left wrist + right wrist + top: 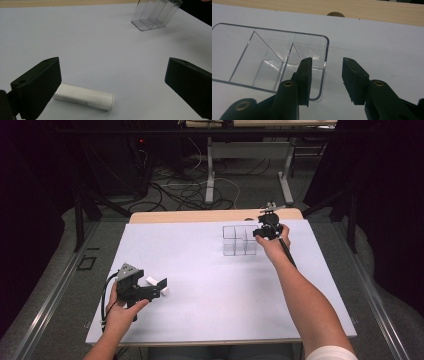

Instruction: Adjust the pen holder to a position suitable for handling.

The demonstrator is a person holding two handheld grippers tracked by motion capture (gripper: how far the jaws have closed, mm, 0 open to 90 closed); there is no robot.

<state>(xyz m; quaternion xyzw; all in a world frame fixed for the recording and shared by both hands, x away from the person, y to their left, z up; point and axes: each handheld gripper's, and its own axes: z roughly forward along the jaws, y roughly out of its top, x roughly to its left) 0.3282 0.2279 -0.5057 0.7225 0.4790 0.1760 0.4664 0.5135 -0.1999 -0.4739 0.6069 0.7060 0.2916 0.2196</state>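
A clear plastic organizer (pixel 235 240) with several compartments stands at the far right of the white-covered table. My right gripper (pixel 257 232) hangs over its right end. In the right gripper view the right gripper (pixel 327 70) is open and straddles the organizer's (pixel 274 31) end wall, one jaw inside the last compartment and one outside, neither pad touching it. A white cylindrical tube (pixel 83 97) lies flat on the table at the near left. My left gripper (pixel 112 75) is open wide around it, with the tube's end beside the left jaw. From above, the left gripper (pixel 159 287) sits low by the tube (pixel 152 280).
A white sheet (pixel 210 285) covers the table, with a bare wooden strip (pixel 200 216) along the far edge and a round hole (pixel 335 14) in it. Beyond the table, cables (pixel 185 190) and table legs lie on the floor.
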